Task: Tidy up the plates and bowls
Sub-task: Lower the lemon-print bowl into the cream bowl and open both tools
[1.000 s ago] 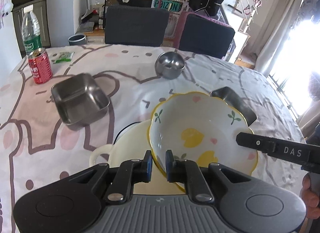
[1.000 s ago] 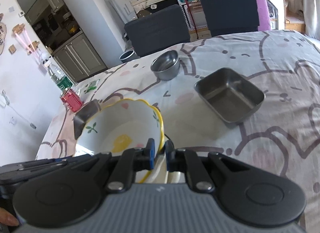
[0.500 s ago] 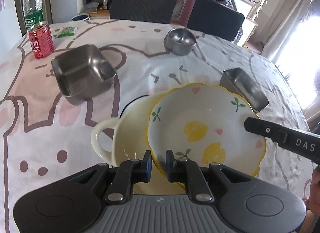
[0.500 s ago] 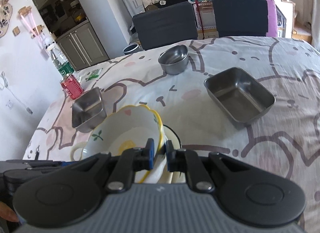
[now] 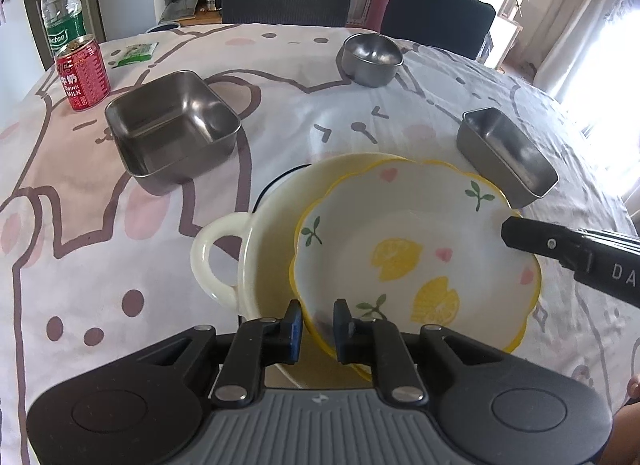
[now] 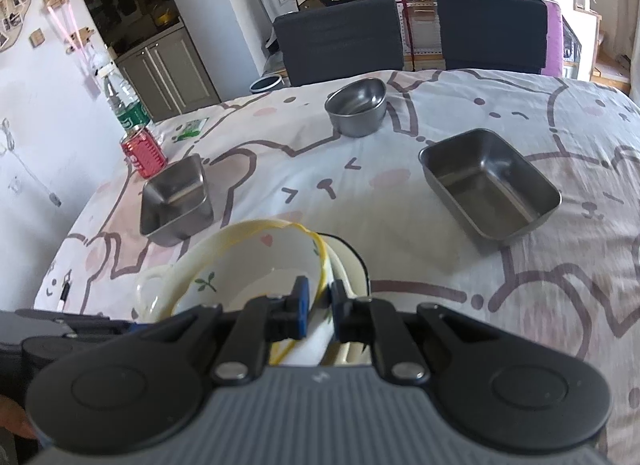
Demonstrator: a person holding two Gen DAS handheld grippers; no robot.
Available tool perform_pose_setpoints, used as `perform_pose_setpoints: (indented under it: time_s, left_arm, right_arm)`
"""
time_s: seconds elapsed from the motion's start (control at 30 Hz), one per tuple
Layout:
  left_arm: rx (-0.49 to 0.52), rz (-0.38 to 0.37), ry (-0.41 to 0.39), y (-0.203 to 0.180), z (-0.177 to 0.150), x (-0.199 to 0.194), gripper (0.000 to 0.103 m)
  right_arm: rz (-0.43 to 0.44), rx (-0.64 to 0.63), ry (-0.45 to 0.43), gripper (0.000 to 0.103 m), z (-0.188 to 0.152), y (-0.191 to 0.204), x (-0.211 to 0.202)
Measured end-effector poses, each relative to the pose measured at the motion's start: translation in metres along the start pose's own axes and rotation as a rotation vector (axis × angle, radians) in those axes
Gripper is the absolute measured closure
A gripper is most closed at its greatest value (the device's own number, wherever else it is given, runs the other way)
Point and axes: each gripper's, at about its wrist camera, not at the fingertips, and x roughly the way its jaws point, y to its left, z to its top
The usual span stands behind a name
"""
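**Lemon bowl held over cream dish by both grippers**

The lemon-patterned bowl (image 5: 416, 249) is pinched at its near rim by the left gripper (image 5: 317, 325) and at its opposite rim by the right gripper (image 6: 318, 305). It is seated tilted in the cream handled dish (image 5: 256, 249). A square steel tray (image 5: 172, 129) lies at ten o'clock, a rectangular steel tray (image 5: 508, 149) at two, a round steel bowl (image 5: 370, 59) at twelve.
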Motion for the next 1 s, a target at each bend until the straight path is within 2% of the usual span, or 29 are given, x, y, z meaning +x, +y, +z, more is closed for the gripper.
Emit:
perform_pose_setpoints:
  time_s: [0.27,0.7,1.0]
  left_arm:
    - [0.014,0.004,-0.005,0.002,-0.001,-0.001,0.086]
    - [0.003,0.000,-0.017,0.009,-0.001,-0.005,0.087]
    - [0.020,0.004,-0.015,0.008,0.000,-0.006,0.087]
  right_arm:
    - [-0.004,-0.011,0.018,0.093,-0.002,0.001,0.005]
    - [0.001,0.009,0.096,0.093,-0.013,0.001,0.018]
    - [-0.005,0.003,0.102,0.094,-0.012,0.001,0.021]
